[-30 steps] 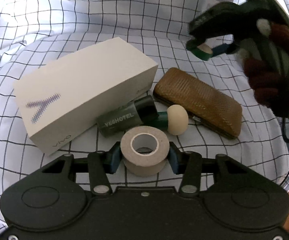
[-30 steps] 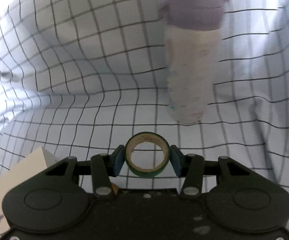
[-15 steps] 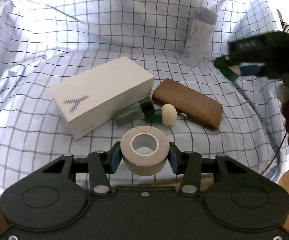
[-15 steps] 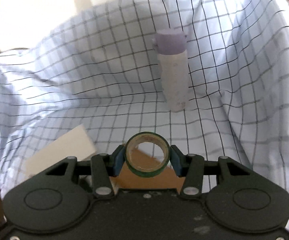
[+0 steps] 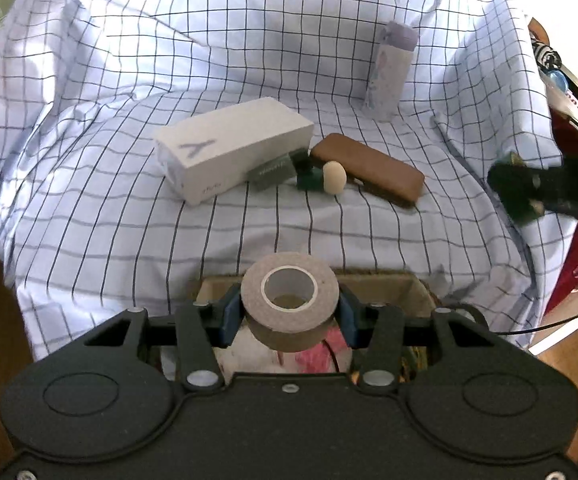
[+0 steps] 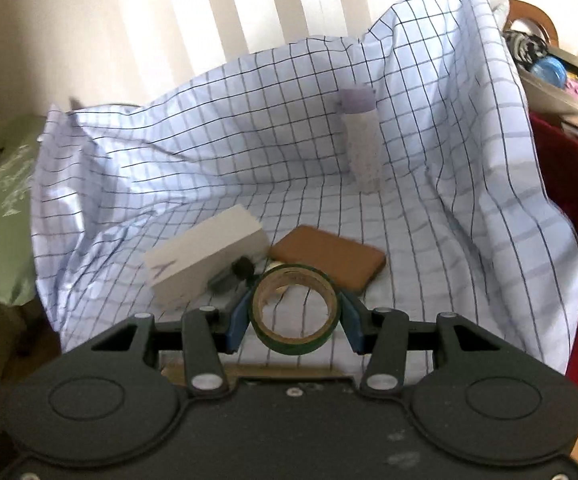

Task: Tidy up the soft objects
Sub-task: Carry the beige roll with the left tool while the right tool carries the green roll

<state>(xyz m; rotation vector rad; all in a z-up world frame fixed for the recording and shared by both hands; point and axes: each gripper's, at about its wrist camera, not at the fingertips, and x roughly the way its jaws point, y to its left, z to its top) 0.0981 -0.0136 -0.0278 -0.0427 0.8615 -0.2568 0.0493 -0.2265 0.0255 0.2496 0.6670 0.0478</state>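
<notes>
left tongs (image 5: pixel 289 312) clamp beige tape roll (image 5: pixel 289 300); right tongs (image 6: pixel 293 318) clamp green tape roll (image 6: pixel 295 308).

Both wrist views downward, perhaps overlapping

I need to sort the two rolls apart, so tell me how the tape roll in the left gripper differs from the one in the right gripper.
The beige tape roll is tan all over; the green tape roll is dark green outside with a brownish core. The beige tape roll is thick-walled with a small hole; the green tape roll is a thin ring with a wide hole. Both are pinched across their sides between blue pads, the left gripper and right gripper shut on them, above the checked cloth.
</notes>
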